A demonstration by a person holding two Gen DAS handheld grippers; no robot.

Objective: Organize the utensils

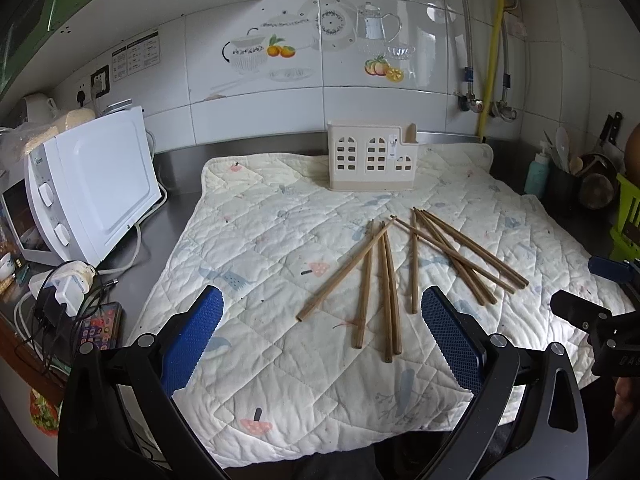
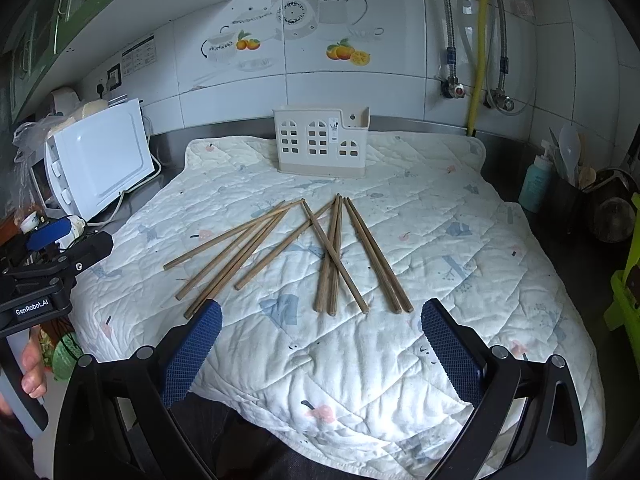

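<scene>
Nine chopsticks [image 1: 394, 280] fanned loose on the quilt [image 1: 280, 220], ahead and slightly right of the left gripper [image 1: 322, 340], jaws wide, empty. Long axes pointing back toward the holder [image 1: 370, 158] at the wall.

Over to the right gripper [image 2: 322, 344]: spread wide, nothing held, chopsticks [image 2: 328, 256] dead ahead, ends-on. Looks the nearer tool.

Your left wrist view looks forward and down over the near edge of the quilted mat [image 1: 256, 232], facing the tiled back wall [image 1: 360, 96], with the microwave [image 1: 96, 184] close at frame left. Your right wrist view sits further right, facing the same wall. Both share the mat, the wooden chopsticks [image 2: 304, 252] at centre frame and the cream utensil holder [image 2: 320, 142] beyond.
</scene>
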